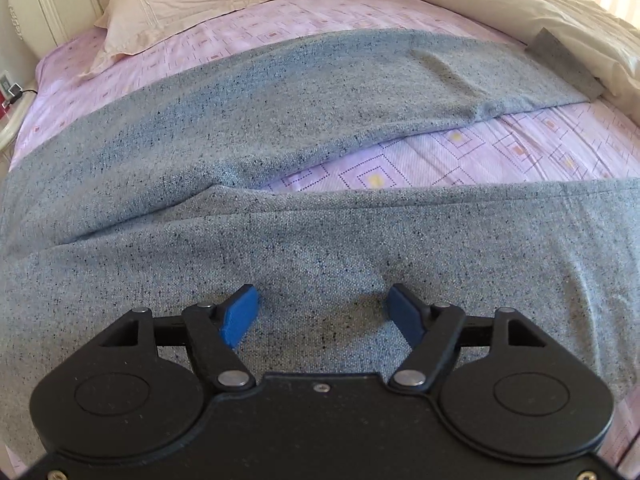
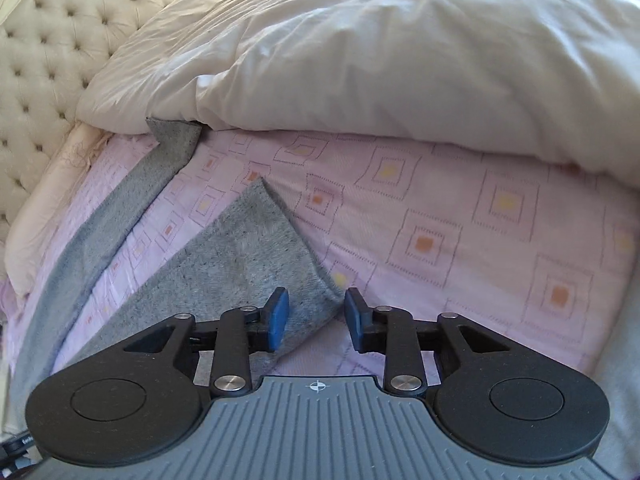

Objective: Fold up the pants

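In the left wrist view, the grey pants (image 1: 280,128) lie spread on the pink patterned bed sheet (image 1: 500,148), both legs reaching to the right. The left gripper (image 1: 320,312) is over the near leg, its blue fingers (image 1: 240,316) wide apart, holding nothing.

In the right wrist view, the right gripper (image 2: 316,312) has parted fingers (image 2: 278,314) around the hem corner of the near leg (image 2: 240,260), not clamped. A white duvet (image 2: 380,60) lies far behind.

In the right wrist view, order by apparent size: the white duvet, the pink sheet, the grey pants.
1. white duvet
2. pink sheet, nearly alike, so this ranking is unsure
3. grey pants, smallest, though close to the camera
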`<state>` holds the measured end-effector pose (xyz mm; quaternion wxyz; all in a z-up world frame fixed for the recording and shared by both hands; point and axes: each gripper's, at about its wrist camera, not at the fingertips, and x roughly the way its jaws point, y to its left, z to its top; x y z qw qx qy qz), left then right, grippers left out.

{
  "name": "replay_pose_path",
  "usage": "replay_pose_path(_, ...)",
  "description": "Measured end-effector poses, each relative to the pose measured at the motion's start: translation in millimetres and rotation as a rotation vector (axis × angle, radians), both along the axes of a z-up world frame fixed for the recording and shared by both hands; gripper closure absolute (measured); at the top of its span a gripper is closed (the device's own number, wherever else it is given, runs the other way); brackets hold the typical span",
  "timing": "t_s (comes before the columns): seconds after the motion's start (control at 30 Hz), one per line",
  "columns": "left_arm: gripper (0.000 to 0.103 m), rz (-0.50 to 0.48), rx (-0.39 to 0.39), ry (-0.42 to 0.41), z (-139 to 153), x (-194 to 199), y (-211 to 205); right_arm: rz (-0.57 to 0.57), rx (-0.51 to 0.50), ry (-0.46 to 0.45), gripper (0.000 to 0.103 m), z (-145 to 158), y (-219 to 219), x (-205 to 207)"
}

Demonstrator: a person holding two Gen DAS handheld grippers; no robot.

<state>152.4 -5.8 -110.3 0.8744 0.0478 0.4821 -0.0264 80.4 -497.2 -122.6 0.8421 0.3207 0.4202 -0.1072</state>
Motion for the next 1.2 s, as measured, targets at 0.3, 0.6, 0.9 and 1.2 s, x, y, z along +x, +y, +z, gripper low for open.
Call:
replay_pose_path(0.3, 0.033, 0.033, -0.014, 0.0, 36, -9, 39, 0.091, -0.321, 0.038, 0.097, 23, 32, 3)
replay_pose_path(0.6, 0.026, 0.096, 0.039, 0.124, -2, -17, 68, 0.056, -0.305, 0.082, 0.088, 25, 31, 2)
replay_pose_path(0.9, 0.034, 0.113, -0.04, -0.001, 32, 4, 70, 0.188, -0.372, -0.053, 0.082, 94, 65, 23)
replay_pose_path(1.2, 0.034, 0.139, -0.058, 0.009, 17, 45, 81, 0.377, -0.243, -0.06, 0.082, 112, 157, 128)
